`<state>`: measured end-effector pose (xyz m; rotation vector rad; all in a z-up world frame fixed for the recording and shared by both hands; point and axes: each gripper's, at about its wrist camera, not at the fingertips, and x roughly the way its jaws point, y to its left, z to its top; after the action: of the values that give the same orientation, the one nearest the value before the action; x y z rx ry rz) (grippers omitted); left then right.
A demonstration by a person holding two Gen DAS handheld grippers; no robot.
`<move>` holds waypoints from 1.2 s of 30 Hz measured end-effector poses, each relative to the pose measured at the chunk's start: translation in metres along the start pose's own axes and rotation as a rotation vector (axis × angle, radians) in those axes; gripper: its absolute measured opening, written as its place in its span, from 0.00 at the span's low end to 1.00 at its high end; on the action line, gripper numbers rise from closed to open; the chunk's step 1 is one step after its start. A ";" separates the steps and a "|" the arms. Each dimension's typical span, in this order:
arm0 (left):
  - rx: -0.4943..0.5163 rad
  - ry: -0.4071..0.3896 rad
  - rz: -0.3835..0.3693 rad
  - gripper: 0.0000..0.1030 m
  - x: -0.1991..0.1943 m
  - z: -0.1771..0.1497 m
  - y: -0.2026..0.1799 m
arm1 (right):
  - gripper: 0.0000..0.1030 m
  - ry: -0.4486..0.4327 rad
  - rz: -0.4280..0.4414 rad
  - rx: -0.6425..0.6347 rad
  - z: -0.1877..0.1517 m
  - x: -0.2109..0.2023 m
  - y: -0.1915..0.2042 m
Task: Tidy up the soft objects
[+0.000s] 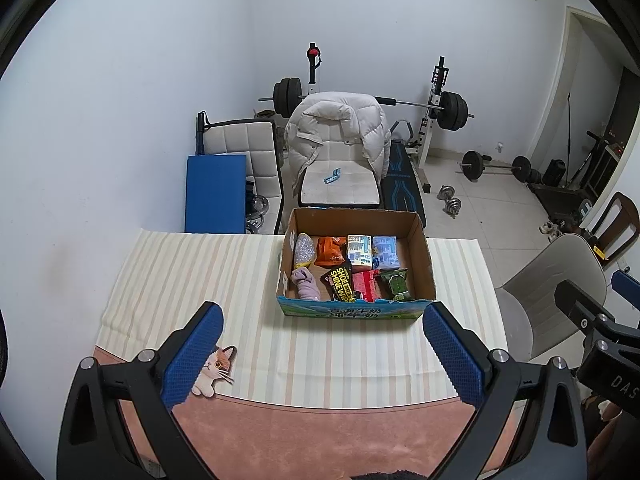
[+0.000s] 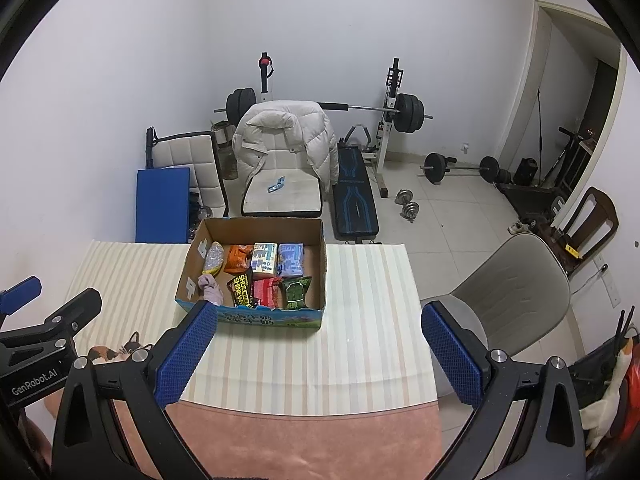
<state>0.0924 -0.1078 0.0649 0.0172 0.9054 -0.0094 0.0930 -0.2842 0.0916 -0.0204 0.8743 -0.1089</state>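
1. The left hand-held gripper [image 1: 322, 354] hovers over the near part of the tabletop [image 1: 192, 280], its blue-padded fingers [image 1: 192, 356] spread wide and holding nothing.
2. The right hand-held gripper [image 2: 320, 354] hovers likewise, wide apart and empty.
3. A cardboard box [image 1: 424, 264] sits on the striped cloth [image 1: 340, 356] at the far side of the tabletop, well apart from both grippers.
4. Inside the box lie soft packs in two rows: a silvery pouch [image 1: 303, 250], an orange packet [image 1: 330, 251], two tissue packs [image 1: 372, 252], a rolled lilac sock [image 1: 306, 283], a black shoe-wipes pack [image 1: 341, 285], a red packet [image 1: 368, 286] and a green packet [image 1: 396, 285].
5. A cat-shaped pad [image 1: 214, 372] lies just beside the left gripper's left finger.
6. Beyond the tabletop stands a chair [image 1: 340, 188] draped with a white jacket [image 1: 332, 120].
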 end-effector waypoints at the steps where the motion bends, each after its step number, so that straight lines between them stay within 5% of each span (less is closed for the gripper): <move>1: -0.001 0.000 0.000 1.00 0.000 0.000 0.000 | 1.00 0.000 0.000 -0.001 0.000 0.000 0.000; 36: -0.011 -0.007 0.004 1.00 -0.004 0.001 0.003 | 1.00 0.000 0.004 -0.003 0.003 0.001 0.003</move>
<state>0.0911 -0.1052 0.0684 0.0083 0.8982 -0.0007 0.0963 -0.2815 0.0926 -0.0212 0.8742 -0.1040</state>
